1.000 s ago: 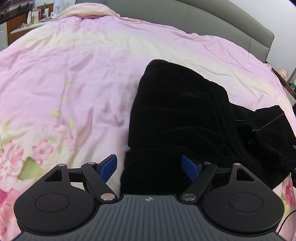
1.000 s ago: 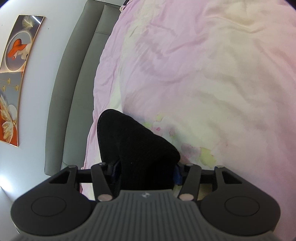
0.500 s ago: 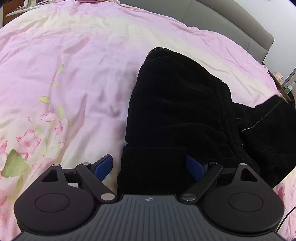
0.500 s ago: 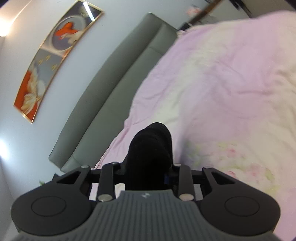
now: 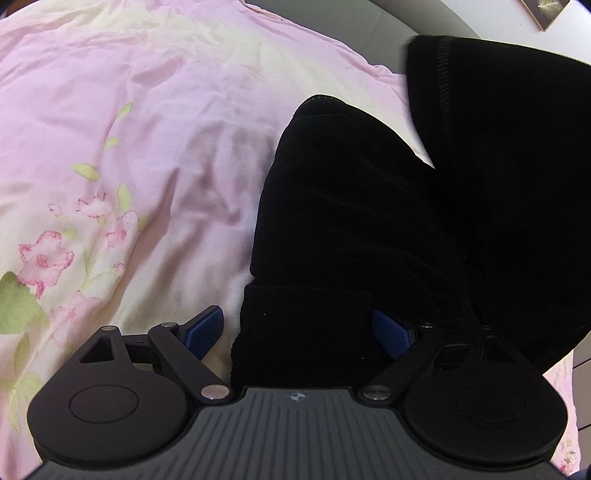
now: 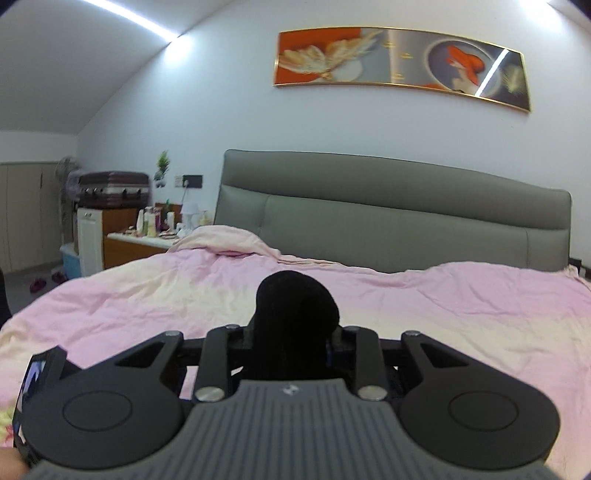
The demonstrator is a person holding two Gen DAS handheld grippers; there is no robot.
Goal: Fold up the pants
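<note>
A grey padded headboard (image 6: 399, 221) stands against a pale wall under a long framed picture (image 6: 402, 61).

The left gripper (image 5: 297, 332) points down at the bed, its jaws spread wide, having just been opening. Its blue pads (image 5: 205, 326) stand either side of a folded edge of the black pants (image 5: 351, 229), neither one pressing on the cloth. The pants lie on a pink quilt (image 5: 129, 129) printed with flowers and green leaves. At the upper right another part of the pants is lifted off the bed, its stitched hem showing. A grey headboard (image 5: 424, 18) shows at the top.
</note>
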